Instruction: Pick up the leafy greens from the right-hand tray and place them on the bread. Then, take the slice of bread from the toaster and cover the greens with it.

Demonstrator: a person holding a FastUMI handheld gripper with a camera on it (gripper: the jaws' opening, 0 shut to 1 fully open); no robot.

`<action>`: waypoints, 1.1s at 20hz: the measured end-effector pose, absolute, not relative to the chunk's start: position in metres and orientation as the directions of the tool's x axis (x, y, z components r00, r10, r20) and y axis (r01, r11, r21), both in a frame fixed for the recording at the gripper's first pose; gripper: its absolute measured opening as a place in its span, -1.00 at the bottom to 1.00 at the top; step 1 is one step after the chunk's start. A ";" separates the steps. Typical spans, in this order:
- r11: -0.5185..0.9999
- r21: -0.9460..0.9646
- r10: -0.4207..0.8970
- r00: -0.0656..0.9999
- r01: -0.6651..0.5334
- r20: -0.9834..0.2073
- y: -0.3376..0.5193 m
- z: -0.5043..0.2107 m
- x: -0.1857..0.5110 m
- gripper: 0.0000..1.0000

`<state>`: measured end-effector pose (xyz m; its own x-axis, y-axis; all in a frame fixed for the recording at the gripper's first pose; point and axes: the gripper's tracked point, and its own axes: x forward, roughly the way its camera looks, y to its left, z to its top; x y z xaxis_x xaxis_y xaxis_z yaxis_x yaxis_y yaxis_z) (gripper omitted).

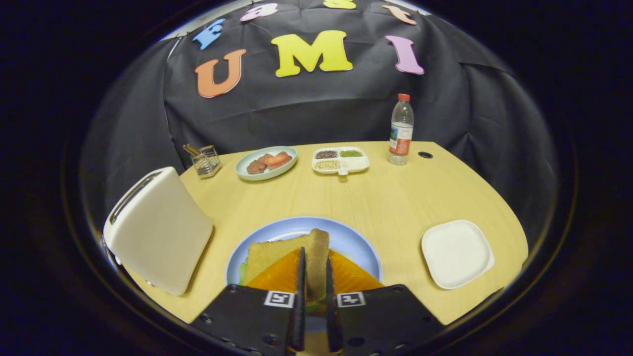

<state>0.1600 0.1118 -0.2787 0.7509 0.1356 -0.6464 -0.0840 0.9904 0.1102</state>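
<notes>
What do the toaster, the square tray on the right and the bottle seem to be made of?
Toaster: likely matte plastic, cream and smooth. Square tray: white, dull, perhaps plastic or pulp. Bottle: clear plastic by its see-through wall and red cap. The gripper is shut on the bread slice.

Gripper (314,277), black mounting plates, square tag markers, screws, two thin fingers (299,296)

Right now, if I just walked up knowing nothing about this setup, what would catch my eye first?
Probably the slice of bread pinched upright between the gripper's two fingers, over a blue plate where a little green shows at the edge. Next, the white toaster left of that plate and the bare white square tray to its right. Beyond them stand a water bottle and two dishes of food.
</notes>
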 end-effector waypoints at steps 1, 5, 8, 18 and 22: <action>0.991 0.108 0.133 0.747 -0.082 -0.652 0.111 -0.285 0.159 -0.59; 0.992 0.095 0.126 0.764 -0.086 -0.633 0.104 -0.285 0.160 -0.37; 0.998 0.036 0.064 0.769 -0.054 -0.636 0.088 -0.288 0.157 -0.05; 0.997 0.055 0.070 0.886 -0.050 -0.458 0.078 -0.208 0.125 0.69; 0.998 0.042 0.053 0.935 -0.041 -0.350 0.075 -0.157 0.103 0.90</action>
<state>0.1031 0.0754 -0.1569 0.9354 0.0534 -0.3496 -0.0413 0.9983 0.0421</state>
